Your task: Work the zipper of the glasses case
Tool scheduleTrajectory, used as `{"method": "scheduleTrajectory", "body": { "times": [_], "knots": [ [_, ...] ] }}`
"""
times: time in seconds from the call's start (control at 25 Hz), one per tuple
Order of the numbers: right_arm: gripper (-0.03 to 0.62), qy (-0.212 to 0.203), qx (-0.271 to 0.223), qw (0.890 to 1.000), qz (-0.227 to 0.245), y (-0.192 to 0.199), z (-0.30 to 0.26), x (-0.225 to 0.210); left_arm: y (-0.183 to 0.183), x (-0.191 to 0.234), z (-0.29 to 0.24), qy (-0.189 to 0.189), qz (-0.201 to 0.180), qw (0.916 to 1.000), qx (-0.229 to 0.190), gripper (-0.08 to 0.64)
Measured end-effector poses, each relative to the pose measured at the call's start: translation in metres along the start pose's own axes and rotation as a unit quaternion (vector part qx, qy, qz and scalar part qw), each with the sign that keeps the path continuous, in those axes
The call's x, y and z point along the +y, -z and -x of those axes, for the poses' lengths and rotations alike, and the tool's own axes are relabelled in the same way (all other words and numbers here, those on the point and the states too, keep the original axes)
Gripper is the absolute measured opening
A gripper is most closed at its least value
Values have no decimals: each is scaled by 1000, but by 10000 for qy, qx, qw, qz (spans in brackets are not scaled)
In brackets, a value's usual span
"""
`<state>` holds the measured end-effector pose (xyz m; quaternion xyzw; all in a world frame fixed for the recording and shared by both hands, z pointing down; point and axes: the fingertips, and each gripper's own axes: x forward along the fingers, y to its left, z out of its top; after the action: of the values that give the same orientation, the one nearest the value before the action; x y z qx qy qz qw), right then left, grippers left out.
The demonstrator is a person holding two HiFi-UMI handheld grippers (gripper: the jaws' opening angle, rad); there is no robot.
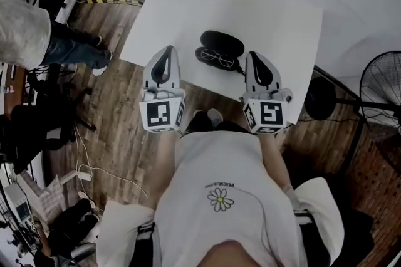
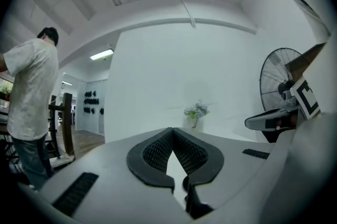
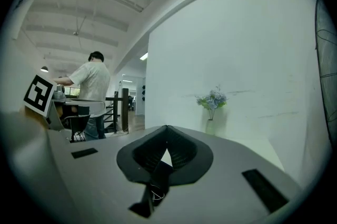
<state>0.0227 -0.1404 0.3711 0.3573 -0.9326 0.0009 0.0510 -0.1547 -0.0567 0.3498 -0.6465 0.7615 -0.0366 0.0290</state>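
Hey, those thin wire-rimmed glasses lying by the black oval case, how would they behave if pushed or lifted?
The thin wire-rimmed glasses look light, so a push would probably slide them across the smooth white table. Their slim frame likely bends under a hard squeeze, so grip gently.

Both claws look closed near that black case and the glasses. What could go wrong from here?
1. The glasses lie loose on the table right beside the glasses case, on the person's side, so a gripper reaching for the zipper could knock or scratch them.
2. The left gripper and right gripper are both shut and neither visibly holds the case, so a missed grab might just push it along.
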Motion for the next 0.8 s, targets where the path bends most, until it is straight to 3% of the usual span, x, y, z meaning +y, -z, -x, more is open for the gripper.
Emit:
{"method": "scheduleTrajectory", "body": {
  "times": [0.28, 0.48, 0.8],
  "knots": [
    [8, 434, 39, 9991, -16, -3, 10, -29, -15, -36, -44, 661, -29, 9976, -184, 14],
    [8, 969, 52, 9952, -81, -4, 13, -44, -21, -50, -78, 1279, -37, 9915, -255, 14],
    [8, 1285, 317, 9909, -245, 8, 3, -18, -19, -51, -102, 1917, -85, 9813, -145, 14]
  ]
}}
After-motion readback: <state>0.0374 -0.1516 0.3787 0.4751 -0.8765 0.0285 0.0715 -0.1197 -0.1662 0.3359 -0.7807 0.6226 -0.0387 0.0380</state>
